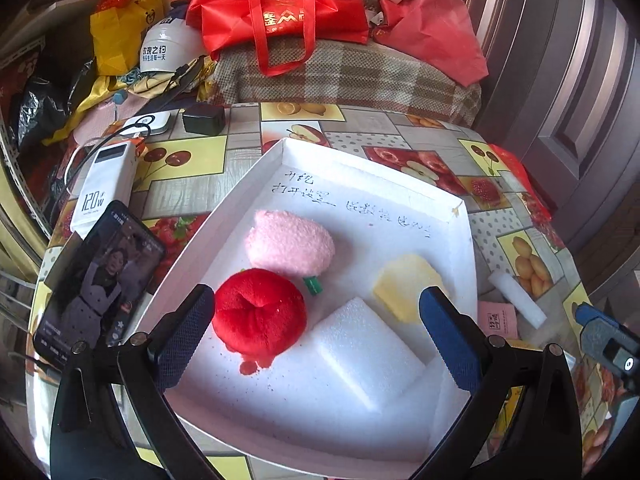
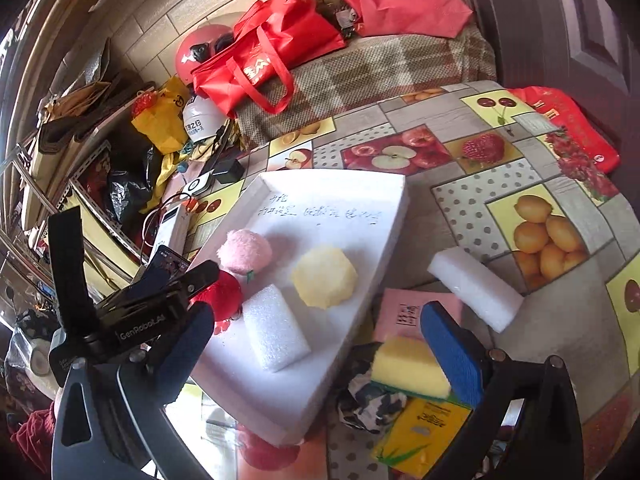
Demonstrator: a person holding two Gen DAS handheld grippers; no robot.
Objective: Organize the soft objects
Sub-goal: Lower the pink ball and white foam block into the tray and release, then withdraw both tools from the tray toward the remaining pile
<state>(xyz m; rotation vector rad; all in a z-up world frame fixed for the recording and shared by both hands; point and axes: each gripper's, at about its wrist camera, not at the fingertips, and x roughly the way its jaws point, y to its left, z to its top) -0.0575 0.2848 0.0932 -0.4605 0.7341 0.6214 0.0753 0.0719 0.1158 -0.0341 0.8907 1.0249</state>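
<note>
Where phone [image 1: 94, 280] stands, cables [image 1: 100, 148] (tangled) beside

The white power bank [image 1: 105, 184] on the table reads "120W". A white helmet [image 1: 158, 50] behind it carries black Chinese print, "玫瑰之约", with a smaller line beneath too fine to make out. "GenRobot.AI" is printed on the left gripper [image 2: 172, 300] body. The foam tray [image 1: 384, 184] bears handwritten characters in pen, and the red bag [image 1: 280, 8] gold ones, neither legible.
</note>
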